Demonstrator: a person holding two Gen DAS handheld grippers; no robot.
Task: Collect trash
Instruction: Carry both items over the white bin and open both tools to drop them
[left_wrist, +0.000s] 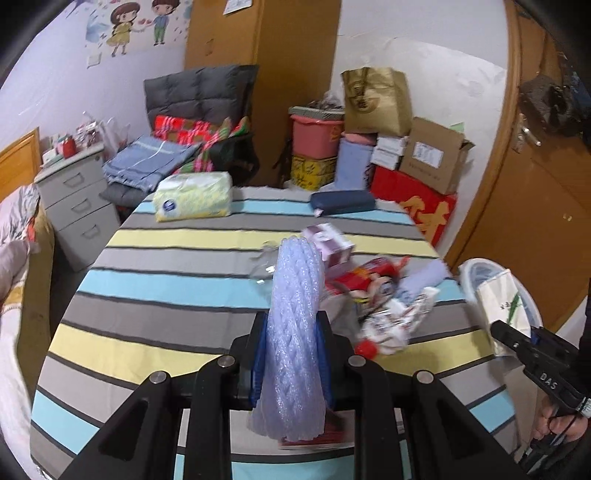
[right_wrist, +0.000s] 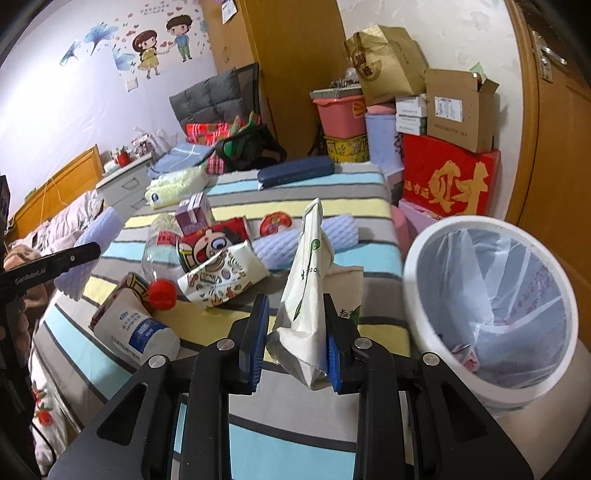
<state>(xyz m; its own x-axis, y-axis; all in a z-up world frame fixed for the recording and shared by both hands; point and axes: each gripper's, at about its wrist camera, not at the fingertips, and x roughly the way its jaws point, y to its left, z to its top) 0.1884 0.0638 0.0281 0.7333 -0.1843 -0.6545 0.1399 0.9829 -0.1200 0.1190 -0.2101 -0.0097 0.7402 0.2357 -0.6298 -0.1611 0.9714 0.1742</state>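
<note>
My left gripper (left_wrist: 291, 350) is shut on a pale lilac foam net sleeve (left_wrist: 293, 325) and holds it upright above the striped table (left_wrist: 166, 288). It also shows in the right wrist view (right_wrist: 92, 254). My right gripper (right_wrist: 295, 332) is shut on a crumpled white paper bag with green print (right_wrist: 308, 291), close to the left of the white lined trash bin (right_wrist: 491, 295). The bag and bin show at the right in the left wrist view (left_wrist: 502, 306). Loose trash lies mid-table: a red cartoon wrapper (right_wrist: 210, 240), a clear bottle (right_wrist: 159, 254), a purple carton (right_wrist: 192, 214), a second foam sleeve (right_wrist: 314, 240).
A tissue pack (left_wrist: 194, 195) and a dark blue case (left_wrist: 341, 201) lie at the table's far edge. A white-blue pouch (right_wrist: 136, 332) and a red cap (right_wrist: 162, 293) sit near its left edge. Boxes (right_wrist: 447, 177) are stacked behind, a door (right_wrist: 557, 147) at right, drawers (left_wrist: 77, 206) at left.
</note>
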